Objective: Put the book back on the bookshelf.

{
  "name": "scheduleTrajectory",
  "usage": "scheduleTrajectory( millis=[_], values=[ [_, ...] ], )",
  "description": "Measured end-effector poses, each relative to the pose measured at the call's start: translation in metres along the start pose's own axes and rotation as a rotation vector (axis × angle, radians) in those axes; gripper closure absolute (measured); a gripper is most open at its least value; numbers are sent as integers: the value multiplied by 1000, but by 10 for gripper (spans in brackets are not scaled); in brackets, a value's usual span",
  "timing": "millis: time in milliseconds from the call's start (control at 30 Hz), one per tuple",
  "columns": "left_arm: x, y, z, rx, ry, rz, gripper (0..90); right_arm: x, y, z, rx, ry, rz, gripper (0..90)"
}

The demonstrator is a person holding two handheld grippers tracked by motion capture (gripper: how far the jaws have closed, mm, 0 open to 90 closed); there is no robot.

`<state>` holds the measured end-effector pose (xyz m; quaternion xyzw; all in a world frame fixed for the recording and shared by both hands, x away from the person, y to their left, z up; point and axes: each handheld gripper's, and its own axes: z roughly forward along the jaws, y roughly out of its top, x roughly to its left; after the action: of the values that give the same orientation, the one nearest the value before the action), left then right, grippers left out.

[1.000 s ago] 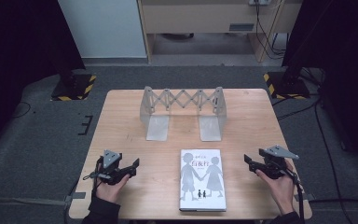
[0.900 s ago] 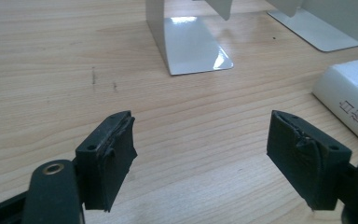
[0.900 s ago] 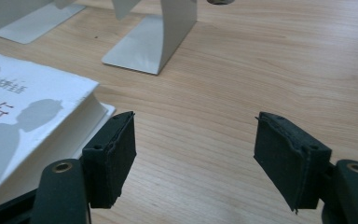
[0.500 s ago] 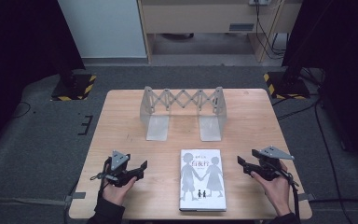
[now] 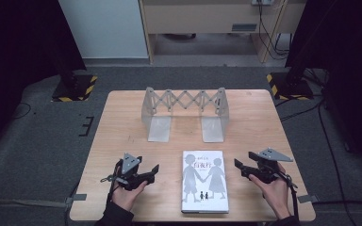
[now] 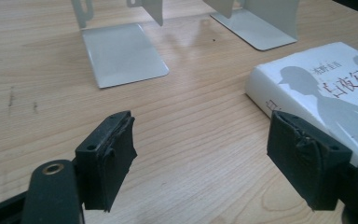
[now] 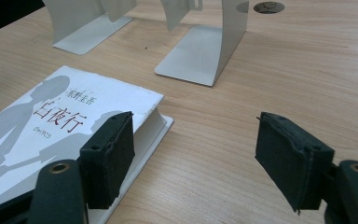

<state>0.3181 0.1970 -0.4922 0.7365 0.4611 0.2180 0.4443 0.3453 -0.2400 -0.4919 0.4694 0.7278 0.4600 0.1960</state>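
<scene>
Since a second ago: both tongs have drawn inward toward the book [image 5: 205, 181], likely to lift it.
Left tongs [image 5: 153, 170]: spread, empty, beside the spine.
Right tongs [image 5: 239, 165]: spread, empty, near the book's right edge.
Book: flat, front of table [image 5: 122, 122].
Bookend [image 5: 184, 113]: tops cut off in gripper views.

The table [image 5: 122, 117] is showing pale wood grain. Toward six o'clock, the book [image 5: 205, 187] is wearing a white cover with grey silhouettes and dark red characters. At twelve o'clock the extendable bookend rack [image 5: 185, 110] is gleaming pale silver-grey. Both grippers, left [image 5: 152, 170] and right [image 5: 239, 166], are showing matte black. Beyond, yellow-and-black striped bases [image 5: 73, 88] are sitting on grey floor.
</scene>
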Motion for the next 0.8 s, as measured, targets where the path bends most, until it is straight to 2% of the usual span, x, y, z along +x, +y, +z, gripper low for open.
scheduleTrajectory(
  millis=[233,633,800],
  values=[
    [-11,1,4,0,-25,11,224,4,-2,2,4,12,-4,280],
    [-32,0,14,16,-77,47,228,13,-5,6,11,63,11,279],
    [-42,0,17,10,-103,61,257,17,-8,7,12,92,30,285]
  ],
)
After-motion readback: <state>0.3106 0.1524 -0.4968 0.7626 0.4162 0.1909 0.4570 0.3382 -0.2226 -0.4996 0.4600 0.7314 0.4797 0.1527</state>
